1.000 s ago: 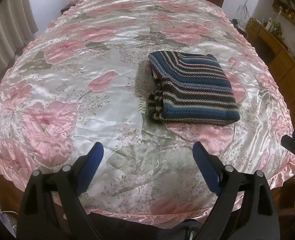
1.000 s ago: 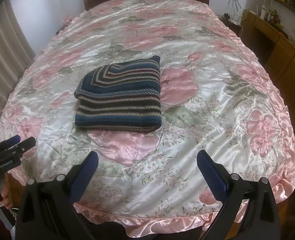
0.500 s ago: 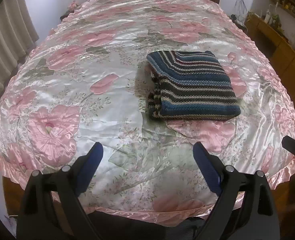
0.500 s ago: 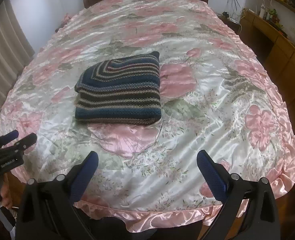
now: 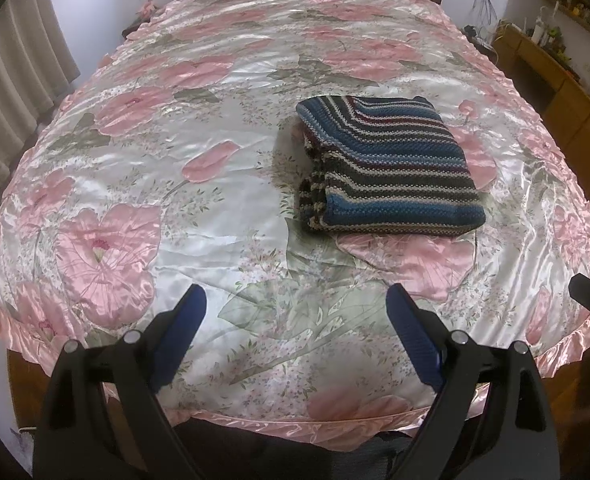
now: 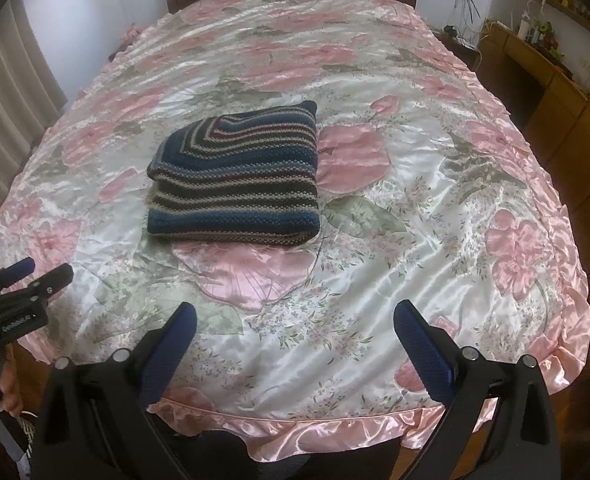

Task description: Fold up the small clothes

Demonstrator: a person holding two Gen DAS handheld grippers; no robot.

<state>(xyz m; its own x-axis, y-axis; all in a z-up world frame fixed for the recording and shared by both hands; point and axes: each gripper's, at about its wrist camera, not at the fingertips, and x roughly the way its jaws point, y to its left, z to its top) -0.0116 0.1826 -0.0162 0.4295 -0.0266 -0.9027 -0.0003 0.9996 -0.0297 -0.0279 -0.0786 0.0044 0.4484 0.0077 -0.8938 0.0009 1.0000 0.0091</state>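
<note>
Since the striped sweater [image 5: 391, 168] lies folded in a neat block mid-bed on the flowered bedspread [image 5: 143, 168], well ahead of me, I judge the folding done; with my left gripper [image 5: 295, 316] and right gripper [image 6: 295, 328] both wide and empty, I'd best stay clear of it.

A: Light seems soft and rather dim; the satin bedspread [image 5: 223, 208] throws white glare in patches.

B: Yes, and fisheye bending curves the bed's edges, with dark vignetting in the corners; far shelves blur.
</note>
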